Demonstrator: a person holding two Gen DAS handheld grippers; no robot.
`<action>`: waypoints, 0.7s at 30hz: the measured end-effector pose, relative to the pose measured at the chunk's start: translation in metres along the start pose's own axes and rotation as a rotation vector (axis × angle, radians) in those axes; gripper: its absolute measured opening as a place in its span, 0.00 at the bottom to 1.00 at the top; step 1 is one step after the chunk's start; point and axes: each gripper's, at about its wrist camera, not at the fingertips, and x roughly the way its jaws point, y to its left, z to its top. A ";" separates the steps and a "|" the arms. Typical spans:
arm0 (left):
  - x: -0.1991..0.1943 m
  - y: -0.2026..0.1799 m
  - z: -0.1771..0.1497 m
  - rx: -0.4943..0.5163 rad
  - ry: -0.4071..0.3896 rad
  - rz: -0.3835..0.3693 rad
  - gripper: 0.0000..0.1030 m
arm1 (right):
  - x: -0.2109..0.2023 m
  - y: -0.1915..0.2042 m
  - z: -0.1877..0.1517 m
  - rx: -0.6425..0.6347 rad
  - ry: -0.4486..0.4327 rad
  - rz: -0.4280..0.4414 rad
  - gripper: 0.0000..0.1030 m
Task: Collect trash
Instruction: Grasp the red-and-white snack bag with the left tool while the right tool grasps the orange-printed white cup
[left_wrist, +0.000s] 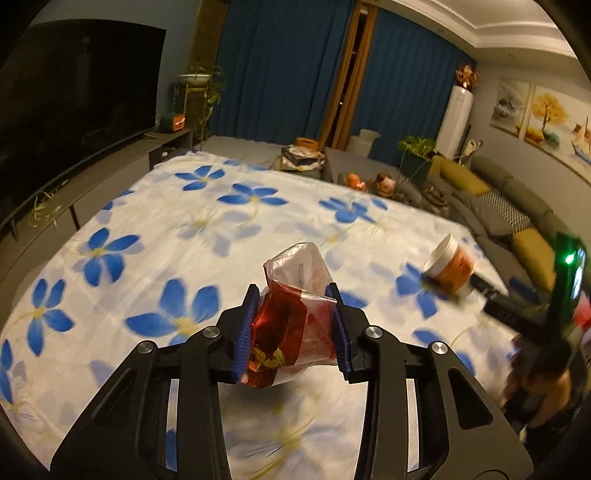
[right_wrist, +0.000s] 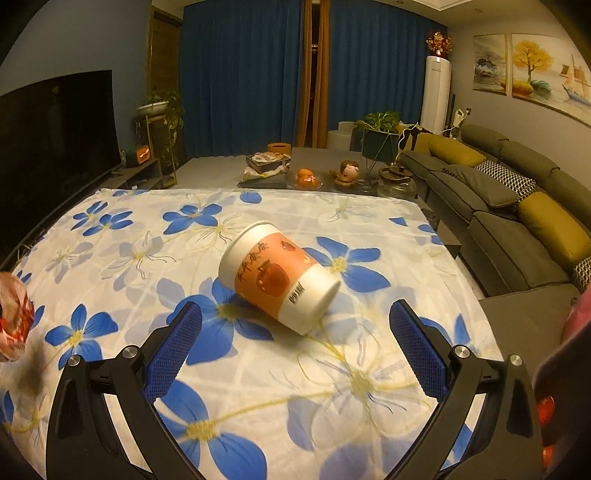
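Note:
A crumpled red and clear plastic wrapper (left_wrist: 291, 317) is pinched between the blue pads of my left gripper (left_wrist: 293, 295), held a little above the flowered tablecloth (left_wrist: 155, 221). The same wrapper (right_wrist: 13, 325) shows at the left edge of the right wrist view. A white and orange paper cup (right_wrist: 277, 277) lies on its side on the cloth, just ahead of my right gripper (right_wrist: 295, 317), whose blue pads stand wide apart with nothing between them. From the left wrist view the cup (left_wrist: 448, 266) appears at the right, with the right gripper (left_wrist: 454, 295) close by it, blurred.
A dark TV (left_wrist: 70, 110) on a low stand runs along the left. A grey sofa (right_wrist: 517, 221) with yellow cushions lines the right side. Beyond the cloth's far edge a low table (right_wrist: 314, 177) carries a box, fruit and ornaments. A person's hand (left_wrist: 546, 391) is at the right.

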 end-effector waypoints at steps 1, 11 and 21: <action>0.005 -0.003 0.002 -0.009 -0.002 0.008 0.35 | 0.004 0.001 0.002 0.003 0.003 0.001 0.95; 0.035 -0.016 -0.012 0.013 0.007 0.057 0.35 | 0.033 0.019 0.016 -0.071 0.014 0.012 0.94; 0.033 -0.010 -0.014 -0.002 0.009 0.032 0.35 | 0.054 0.022 0.019 -0.092 0.046 0.023 0.89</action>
